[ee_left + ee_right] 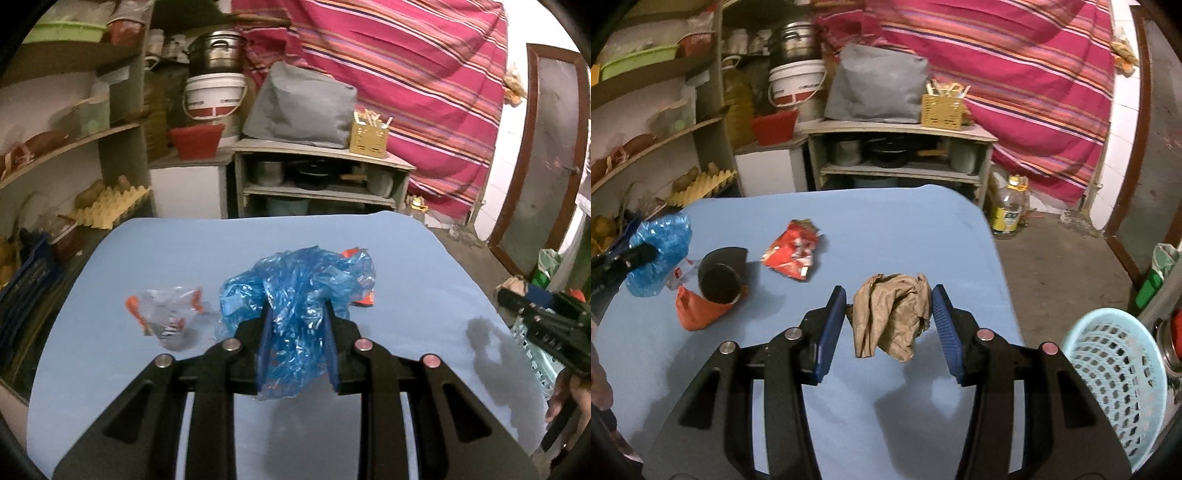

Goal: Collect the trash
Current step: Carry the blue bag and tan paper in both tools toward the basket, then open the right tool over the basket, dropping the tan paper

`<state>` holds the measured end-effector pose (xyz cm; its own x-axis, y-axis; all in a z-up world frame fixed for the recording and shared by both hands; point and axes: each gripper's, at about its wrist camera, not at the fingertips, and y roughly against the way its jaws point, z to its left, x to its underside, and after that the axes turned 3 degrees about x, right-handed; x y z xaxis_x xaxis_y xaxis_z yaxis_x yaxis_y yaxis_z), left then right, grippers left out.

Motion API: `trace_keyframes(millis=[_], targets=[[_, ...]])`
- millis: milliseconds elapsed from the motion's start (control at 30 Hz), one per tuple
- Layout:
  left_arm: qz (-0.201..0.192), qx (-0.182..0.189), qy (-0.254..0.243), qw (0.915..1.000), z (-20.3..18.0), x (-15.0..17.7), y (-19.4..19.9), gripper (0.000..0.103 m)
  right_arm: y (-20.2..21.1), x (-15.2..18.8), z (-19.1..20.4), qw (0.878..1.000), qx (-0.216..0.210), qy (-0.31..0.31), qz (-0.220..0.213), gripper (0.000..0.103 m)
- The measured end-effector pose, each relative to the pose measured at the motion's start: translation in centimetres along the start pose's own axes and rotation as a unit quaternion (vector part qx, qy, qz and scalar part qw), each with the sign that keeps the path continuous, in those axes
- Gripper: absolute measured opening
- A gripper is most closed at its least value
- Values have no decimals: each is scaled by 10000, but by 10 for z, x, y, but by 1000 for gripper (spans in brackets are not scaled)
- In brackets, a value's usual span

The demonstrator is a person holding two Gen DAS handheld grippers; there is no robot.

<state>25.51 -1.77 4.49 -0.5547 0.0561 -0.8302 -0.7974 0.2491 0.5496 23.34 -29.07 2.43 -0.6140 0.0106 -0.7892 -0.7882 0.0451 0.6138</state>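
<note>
My left gripper (297, 325) is shut on a crumpled blue plastic bag (303, 280) and holds it above the blue table (184, 243); the bag also shows in the right wrist view (661, 254). A clear wrapper with orange print (166, 314) lies left of it. My right gripper (888, 314) has its jaws on both sides of a crumpled brown paper (890, 314), which hangs off the table surface. A red snack wrapper (794, 254) and an orange wrapper with a dark tube (709, 295) lie on the table.
A light blue mesh basket (1115, 376) stands beside the table's right edge. Shelves with egg trays (107, 206), a low cabinet with pots (317, 177) and a striped cloth (424, 74) are behind. A bottle (1008, 210) stands on the floor.
</note>
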Motion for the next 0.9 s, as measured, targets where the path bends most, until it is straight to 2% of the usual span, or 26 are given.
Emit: trace_keyframes(millis=[433,667,900], targets=[[-171,136,-545,9983,-80,-7,5,25,47,6,-111,9955,776,-508,-212,48],[-259,409,-730,9962,-130,-18,12,25,71,19,-175,9889,1118,-937,-271,48],[-277,758,-921,9925,-184,-21,8,25,87,31,-208,9866,1280,-967,-284,48]])
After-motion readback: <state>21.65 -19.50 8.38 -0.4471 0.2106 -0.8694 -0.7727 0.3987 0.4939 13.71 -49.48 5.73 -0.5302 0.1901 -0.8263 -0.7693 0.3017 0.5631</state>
